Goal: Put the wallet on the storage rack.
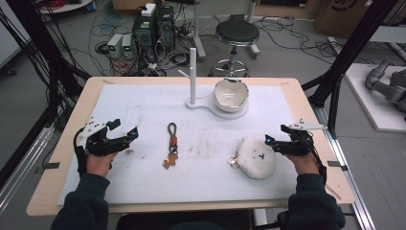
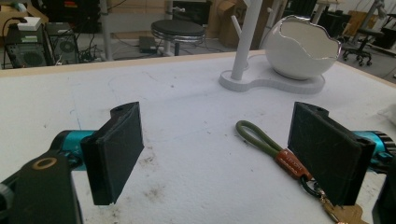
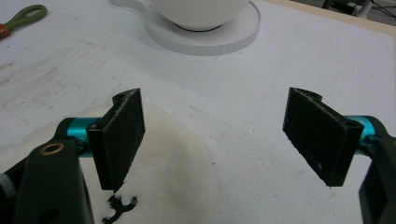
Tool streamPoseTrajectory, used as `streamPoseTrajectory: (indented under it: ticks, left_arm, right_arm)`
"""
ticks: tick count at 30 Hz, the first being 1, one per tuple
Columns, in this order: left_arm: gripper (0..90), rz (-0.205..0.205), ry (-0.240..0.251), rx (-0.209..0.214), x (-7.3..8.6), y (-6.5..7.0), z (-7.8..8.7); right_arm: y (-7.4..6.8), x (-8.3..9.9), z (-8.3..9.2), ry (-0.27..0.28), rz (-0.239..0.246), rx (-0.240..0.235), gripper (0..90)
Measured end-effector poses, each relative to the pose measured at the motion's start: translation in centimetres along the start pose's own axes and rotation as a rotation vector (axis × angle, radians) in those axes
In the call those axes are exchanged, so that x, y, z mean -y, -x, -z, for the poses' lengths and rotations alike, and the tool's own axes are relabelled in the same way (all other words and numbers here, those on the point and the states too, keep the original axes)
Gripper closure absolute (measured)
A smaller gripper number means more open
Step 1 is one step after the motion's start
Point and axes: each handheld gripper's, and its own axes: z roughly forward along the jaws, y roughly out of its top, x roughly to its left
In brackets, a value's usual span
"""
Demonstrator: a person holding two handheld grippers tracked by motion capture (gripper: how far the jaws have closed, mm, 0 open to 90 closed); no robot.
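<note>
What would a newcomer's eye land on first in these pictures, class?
Likely the white eggshell bowl on its stand at the table's far middle. Next, the keychain at centre and the fluffy pouch to its right, by the open right tongs; the left tongs are open too.

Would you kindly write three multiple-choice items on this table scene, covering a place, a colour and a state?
1. Where does the fluffy white pouch lie?
A. beside the right gripper
B. inside the bowl
C. beside the left gripper

2. What colour is the keychain loop?
A. blue
B. olive green
C. yellow

3. How do the left gripper's jaws stand?
A. shut on the keychain
B. shut empty
C. open

Answers: 1 A, the pouch sits just inside the right gripper in the high view. 2 B, the loop is olive green in the left gripper view. 3 C, bare mat shows between the spread jaws.
</note>
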Motion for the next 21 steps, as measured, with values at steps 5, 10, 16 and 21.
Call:
streamPoseTrajectory:
  ticks: [5,10,16,21]
  left_arm:
    - [18.0,0.014,0.005,0.0,0.1,0.1,-0.2]
    - [18.0,0.008,-0.011,0.001,0.2,0.2,-0.4]
    - [18.2,-0.003,-0.016,0.009,0.2,0.4,-0.4]
    - [18.3,-0.014,-0.023,0.026,0.2,0.7,-0.5]
  right_arm:
    - [0.0,0.0,0.0,0.0,0.002,-0.008,21.2]
    - [0.1,0.1,-0.2,-0.017,0.007,-0.036,21.2]
    - [-0.3,0.8,-1.2,-0.094,0.043,-0.1,21.1]
    - [-0.8,1.3,-2.9,-0.181,0.061,-0.124,21.2]
